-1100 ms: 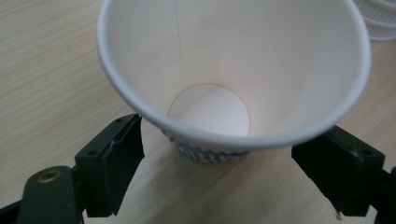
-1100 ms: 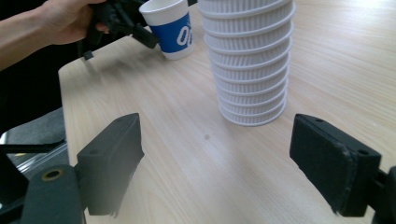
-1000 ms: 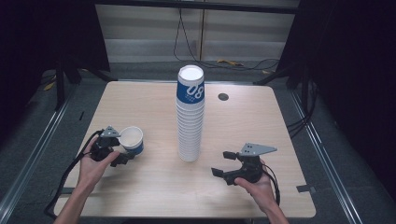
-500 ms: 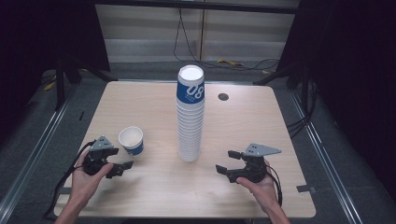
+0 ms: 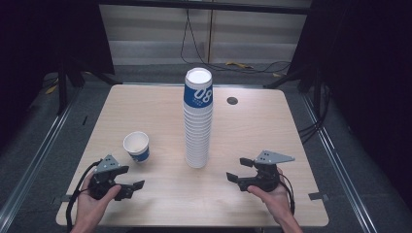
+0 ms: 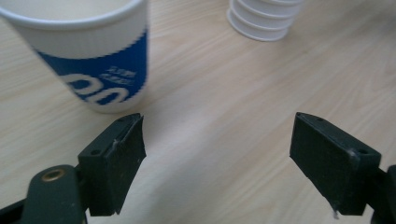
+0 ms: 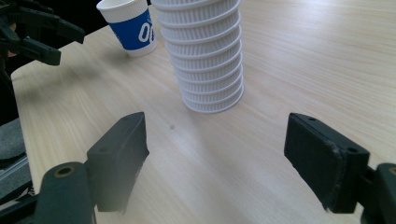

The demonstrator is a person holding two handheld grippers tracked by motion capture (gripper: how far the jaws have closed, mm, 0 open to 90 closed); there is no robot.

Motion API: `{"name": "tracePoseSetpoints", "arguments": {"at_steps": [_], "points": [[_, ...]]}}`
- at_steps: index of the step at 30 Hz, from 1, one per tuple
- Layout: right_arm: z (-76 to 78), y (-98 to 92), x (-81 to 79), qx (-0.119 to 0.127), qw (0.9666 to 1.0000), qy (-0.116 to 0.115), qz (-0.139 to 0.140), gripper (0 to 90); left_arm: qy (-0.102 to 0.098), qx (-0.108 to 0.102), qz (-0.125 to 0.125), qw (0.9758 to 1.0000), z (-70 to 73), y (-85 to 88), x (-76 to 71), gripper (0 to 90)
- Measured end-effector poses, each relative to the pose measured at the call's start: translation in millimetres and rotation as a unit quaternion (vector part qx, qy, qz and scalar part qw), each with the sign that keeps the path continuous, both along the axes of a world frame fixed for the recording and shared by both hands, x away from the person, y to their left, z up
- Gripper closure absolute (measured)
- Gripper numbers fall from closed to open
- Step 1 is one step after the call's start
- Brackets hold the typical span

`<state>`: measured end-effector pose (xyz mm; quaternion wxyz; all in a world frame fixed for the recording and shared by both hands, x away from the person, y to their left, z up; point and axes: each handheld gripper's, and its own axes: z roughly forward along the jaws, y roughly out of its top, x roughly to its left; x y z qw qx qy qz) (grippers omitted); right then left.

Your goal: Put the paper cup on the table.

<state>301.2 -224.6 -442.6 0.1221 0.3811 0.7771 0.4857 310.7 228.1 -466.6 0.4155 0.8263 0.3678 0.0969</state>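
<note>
A single white-and-blue paper cup (image 5: pixel 137 146) (image 6: pixel 93 51) stands upright on the left of the wooden table (image 5: pixel 145 107). A tall stack of cups (image 5: pixel 197 121) (image 7: pixel 205 51) rises at the table's middle. My left gripper (image 5: pixel 132 178) (image 6: pixel 219 154) lies near the front left edge, short of the cup and apart from it. It is open, its jaws have just been opening slightly, and nothing is between them. My right gripper (image 5: pixel 236 170) (image 7: pixel 215 154) rests at the front right and points at the stack's base. It is open, its jaws have just been closing, and nothing is between them.
A small black round grommet (image 5: pixel 232 100) sits in the tabletop behind the stack. Cables (image 5: pixel 243 65) lie on the floor beyond the far edge. Metal rails (image 5: pixel 34 160) run along the floor on both sides of the table.
The left gripper has let go of the single cup and drawn back toward the front edge; the cup stays standing. The right gripper has narrowed its jaws and barely shifted.
</note>
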Motion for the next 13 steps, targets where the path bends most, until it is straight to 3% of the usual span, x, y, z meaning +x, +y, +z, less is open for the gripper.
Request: {"name": "tracePoseSetpoints", "arguments": {"at_steps": [3, 6, 10, 13], "points": [[0.2, -1.8, -4.8, -0.003, 1.0, -0.001, -0.003, 20.3, 0.01, -0.01, -0.008, 0.9999, -2.5, -6.5, -4.8, 17.6], [-0.7, -1.7, -7.7, -0.005, 1.0, 0.003, -0.005, 20.2, 0.003, -0.023, 0.001, 0.9997, -1.5, -13.0, -7.6, 17.6], [-4.5, -1.0, -10.6, 0.004, 1.0, 0.002, -0.007, 19.6, -0.026, -0.019, 0.005, 0.9995, -4.1, -23.8, -8.4, 17.7], [-10.7, -2.3, -10.3, 0.001, 0.9998, 0.008, -0.016, 18.8, -0.035, -0.016, 0.0, 0.9992, -8.9, -27.9, -6.5, 17.7]]}}
